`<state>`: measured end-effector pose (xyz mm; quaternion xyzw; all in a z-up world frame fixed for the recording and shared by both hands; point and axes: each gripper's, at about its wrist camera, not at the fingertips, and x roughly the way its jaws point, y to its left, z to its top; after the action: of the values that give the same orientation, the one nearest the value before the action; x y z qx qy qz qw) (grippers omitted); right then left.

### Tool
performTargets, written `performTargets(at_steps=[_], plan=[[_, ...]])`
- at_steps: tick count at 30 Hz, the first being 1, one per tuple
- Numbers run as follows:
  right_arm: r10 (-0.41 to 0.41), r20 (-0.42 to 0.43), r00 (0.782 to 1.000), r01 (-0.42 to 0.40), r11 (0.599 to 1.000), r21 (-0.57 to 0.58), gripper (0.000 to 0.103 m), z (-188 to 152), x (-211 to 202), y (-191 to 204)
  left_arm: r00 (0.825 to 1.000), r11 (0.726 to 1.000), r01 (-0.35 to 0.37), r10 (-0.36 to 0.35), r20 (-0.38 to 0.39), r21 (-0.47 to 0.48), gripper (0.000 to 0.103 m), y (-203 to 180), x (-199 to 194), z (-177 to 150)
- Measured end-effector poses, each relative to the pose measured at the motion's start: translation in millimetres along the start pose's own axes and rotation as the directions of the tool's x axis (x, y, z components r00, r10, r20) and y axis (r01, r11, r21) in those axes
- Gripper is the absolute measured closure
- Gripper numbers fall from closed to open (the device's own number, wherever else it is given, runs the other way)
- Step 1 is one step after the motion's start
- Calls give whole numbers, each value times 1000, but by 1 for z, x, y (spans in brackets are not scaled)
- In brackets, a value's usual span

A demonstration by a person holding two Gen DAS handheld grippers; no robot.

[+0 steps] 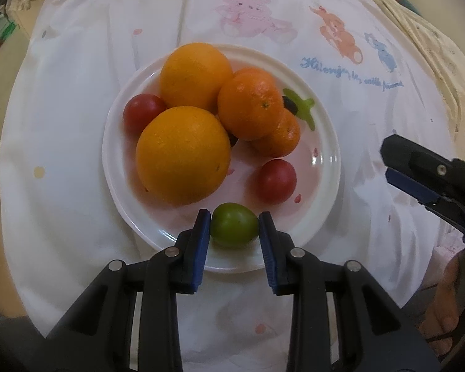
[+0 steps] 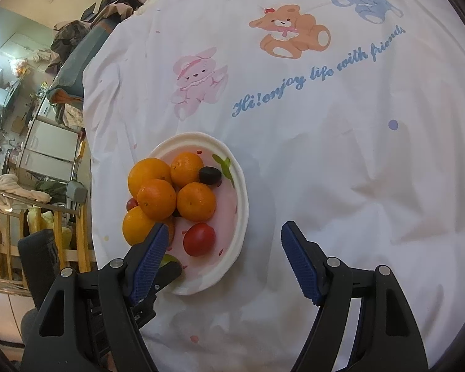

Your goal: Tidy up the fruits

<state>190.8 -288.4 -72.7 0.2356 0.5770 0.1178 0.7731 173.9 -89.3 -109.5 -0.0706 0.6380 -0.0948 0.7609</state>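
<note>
Currently, left wrist view: left claw (image 1: 234,231) has its blue pads on both sides of the green fruit (image 1: 234,223), touching it — clenched on it. Fruit sits at the near rim of the white plate (image 1: 325,142). On the plate: two big oranges (image 1: 183,155), one behind the other, two mandarins (image 1: 250,104) stacked right of them, one red fruit (image 1: 277,181) just beyond the green one, another red fruit (image 1: 143,112) at the plate's left side. Plate rests on a white sheet (image 1: 71,124) with cartoon animal prints. Right claw (image 1: 424,179) visible at the right edge, well off the plate; its opening is unclear from this angle.

Right wrist view: right claw (image 2: 223,257) is released, jaws wide apart, nothing between them, hovering over the sheet (image 2: 325,170) at the near edge of the plate (image 2: 241,192). Left finger overlaps the orange pile (image 2: 156,186). Dark small fruit (image 2: 210,175) lies at the plate's far side beside the mandarins. Red fruit (image 2: 199,239) near the rim. Green fruit (image 2: 170,259) mostly hidden behind the finger. Cluttered room (image 2: 31,124) to the left.
</note>
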Motion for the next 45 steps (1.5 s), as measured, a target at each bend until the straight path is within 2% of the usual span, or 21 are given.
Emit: performTargets(at_steps=[2,4,6,7,9,13,15,18,22,26,30,32,34,36,42,45], plan=[[1,0,1000,-1,1000,-2,25,0,0,1,1000,1000,0,0,-9,-8,70,1,2,0],[-1,2,1000,1,1000,-2,25,0,0,1,1000,1000,10,-10,-10,-20,41,1,1,0],[-5,4,1000,5,1000,-1,25,0,0,1,1000,1000,11,-11,15,-18,22,0,-5,-1],[-7,6,1000,7,1000,0,25,0,-1,0,1000,1000,8,-8,26,-13,20,-1,-8,-2],[-12,9,1000,12,1000,2,25,0,-2,-1,999,1000,23,-24,36,16,20,-3,-15,-6],[-17,25,1000,17,1000,2,25,-3,-7,-2,999,997,-4,1,44,75,20,-3,-26,-17],[-13,41,999,14,1000,-14,25,-6,-13,1,997,996,-17,11,78,85,20,0,-37,-20],[-33,88,996,40,996,-79,19,-15,-26,13,985,994,-70,55,166,85,20,6,-60,-23],[-45,141,989,64,989,-133,11,-27,-40,23,974,995,-73,56,217,72,20,15,-83,-24],[-40,172,984,66,987,-143,2,-42,-51,26,946,994,-101,81,313,49,20,24,-110,-31],[-50,219,974,88,982,-167,0,-61,-64,31,918,989,-139,113,380,42,20,31,-128,-44],[-50,232,971,90,982,-166,0,-72,-69,33,908,991,-133,108,405,34,20,36,-137,-52],[-31,246,969,76,982,-175,0,-84,-74,35,900,992,-127,109,423,14,10,43,-144,-60],[-44,262,964,98,976,-194,0,-96,-77,39,890,993,-121,112,443,-7,6,46,-149,-67],[-92,360,928,173,964,-199,0,-113,-87,46,853,990,-142,133,504,-21,1,51,-160,-89],[-111,406,907,206,959,-196,0,-119,-90,48,848,988,-152,143,510,-24,0,52,-159,-94]])
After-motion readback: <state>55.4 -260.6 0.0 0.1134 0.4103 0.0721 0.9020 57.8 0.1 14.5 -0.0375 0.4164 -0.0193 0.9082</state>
